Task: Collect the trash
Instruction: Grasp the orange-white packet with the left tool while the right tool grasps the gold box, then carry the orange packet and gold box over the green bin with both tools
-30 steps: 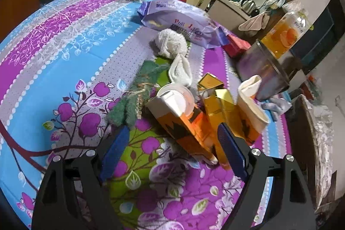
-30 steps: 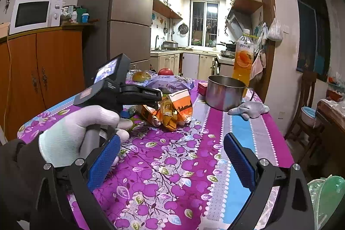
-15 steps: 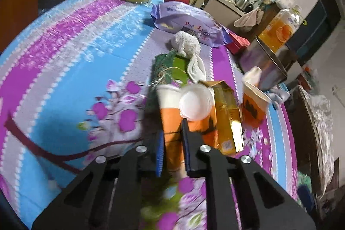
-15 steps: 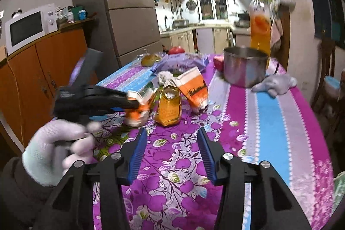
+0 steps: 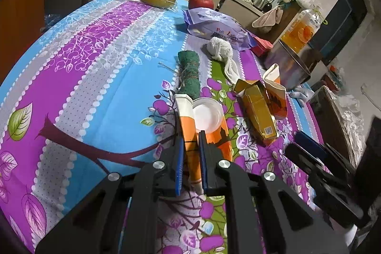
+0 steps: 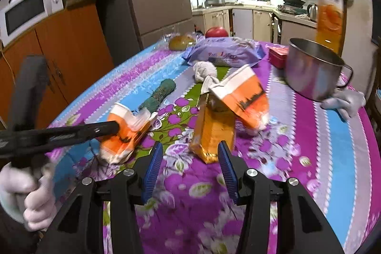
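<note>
My left gripper (image 5: pixel 190 144) is shut on a crushed orange paper cup (image 5: pixel 214 132) with a white lid. In the right wrist view the cup (image 6: pixel 126 132) hangs at the tip of the left gripper (image 6: pixel 114 129), low over the tablecloth. A gold drink carton (image 6: pixel 212 132) lies in the middle, with a second crushed orange cup (image 6: pixel 245 99) leaning against it. My right gripper (image 6: pixel 190 149) hovers just short of the carton's near end, jaws half open, pads touching nothing. From the left wrist camera I see the carton (image 5: pixel 258 111) and the right gripper (image 5: pixel 302 149) beside it.
A steel pot (image 6: pixel 314 70), juice bottle (image 6: pixel 329 13) and red box (image 6: pixel 278 56) stand at the back right. A purple bag (image 6: pixel 226 52), apple (image 6: pixel 216 32), wrapped bread (image 6: pixel 181 42), white cloth (image 6: pixel 204 70) and green rolled cloth (image 6: pixel 159 94) lie behind the trash. A white glove (image 6: pixel 345 104) lies beside the pot.
The left gripper closed on the orange cup and drew it away from the carton. The right gripper narrowed its jaws and came down towards the gold carton.
</note>
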Tool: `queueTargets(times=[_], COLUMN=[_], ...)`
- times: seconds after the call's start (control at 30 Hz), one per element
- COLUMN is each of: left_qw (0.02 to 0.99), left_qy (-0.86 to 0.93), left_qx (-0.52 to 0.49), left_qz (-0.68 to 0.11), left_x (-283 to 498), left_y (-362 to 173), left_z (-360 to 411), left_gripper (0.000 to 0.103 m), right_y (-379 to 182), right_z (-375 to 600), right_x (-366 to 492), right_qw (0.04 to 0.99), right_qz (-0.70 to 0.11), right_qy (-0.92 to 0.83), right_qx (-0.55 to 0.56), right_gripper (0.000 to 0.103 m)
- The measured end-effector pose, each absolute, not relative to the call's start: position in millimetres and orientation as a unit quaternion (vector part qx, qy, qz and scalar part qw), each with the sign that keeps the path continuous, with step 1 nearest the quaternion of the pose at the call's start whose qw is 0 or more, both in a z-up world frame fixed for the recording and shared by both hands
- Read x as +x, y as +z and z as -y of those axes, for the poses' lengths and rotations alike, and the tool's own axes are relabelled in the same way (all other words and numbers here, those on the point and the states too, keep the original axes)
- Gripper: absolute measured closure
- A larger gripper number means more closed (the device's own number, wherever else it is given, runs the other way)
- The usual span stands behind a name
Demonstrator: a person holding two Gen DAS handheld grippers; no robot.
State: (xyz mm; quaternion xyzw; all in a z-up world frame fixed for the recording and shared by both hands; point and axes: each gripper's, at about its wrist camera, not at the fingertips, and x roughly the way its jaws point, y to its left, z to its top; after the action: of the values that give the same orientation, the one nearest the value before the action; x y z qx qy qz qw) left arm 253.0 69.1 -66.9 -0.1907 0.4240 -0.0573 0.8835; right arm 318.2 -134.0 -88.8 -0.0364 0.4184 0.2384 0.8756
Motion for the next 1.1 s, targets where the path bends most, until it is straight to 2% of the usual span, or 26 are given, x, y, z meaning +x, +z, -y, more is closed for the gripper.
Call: queueTargets(times=[0.3, 0.33, 0.43, 0.5, 0.67, 0.83, 0.93, 1.0, 1.1], left_qw=[0.877, 0.876, 0.876, 0.877, 0.886, 0.93, 0.935, 0.94, 0.937], left_qy=[-0.059, -0.059, -0.061, -0.064, -0.057, -0.028, -0.06, 0.032, 0.045], left_qx=[-0.185, -0.186, -0.183, -0.181, -0.168, -0.056, -0.023, 0.101, 0.104], left_qz=[-0.439, -0.44, -0.442, -0.441, -0.428, -0.363, -0.348, -0.323, -0.331], left_x=[256.9, 257.7, 259.9, 259.5, 251.9, 222.8, 215.0, 214.6, 218.5], left_y=[-80.3, -81.3, -84.7, -84.3, -79.2, -45.6, -36.1, -39.4, -38.1], left_z=[-68.2, -68.1, -66.7, -64.9, -58.0, -30.9, -20.1, -3.9, -12.9], left_gripper=[0.089, 0.089, 0.09, 0.091, 0.095, 0.095, 0.095, 0.095, 0.095], right_y=[-112.9, -116.1, -119.3, -117.8, -102.1, -84.4, -76.1, -72.9, -67.6], right_z=[99.4, 97.6, 100.9, 105.9, 118.9, 129.7, 136.7, 142.5, 149.5], right_x=[355.9, 356.8, 350.6, 345.8, 321.3, 289.3, 278.2, 274.1, 267.4], right_qw=[0.873, 0.872, 0.877, 0.88, 0.89, 0.897, 0.901, 0.904, 0.907], right_qz=[-0.442, -0.445, -0.438, -0.432, -0.411, -0.391, -0.382, -0.379, -0.374], right_qy=[0.184, 0.181, 0.169, 0.171, 0.188, 0.208, 0.205, 0.199, 0.194], right_qx=[-0.092, -0.097, -0.108, -0.096, -0.063, -0.024, -0.013, -0.008, -0.006], right_gripper=[0.054, 0.059, 0.081, 0.083, 0.083, 0.083, 0.083, 0.083, 0.083])
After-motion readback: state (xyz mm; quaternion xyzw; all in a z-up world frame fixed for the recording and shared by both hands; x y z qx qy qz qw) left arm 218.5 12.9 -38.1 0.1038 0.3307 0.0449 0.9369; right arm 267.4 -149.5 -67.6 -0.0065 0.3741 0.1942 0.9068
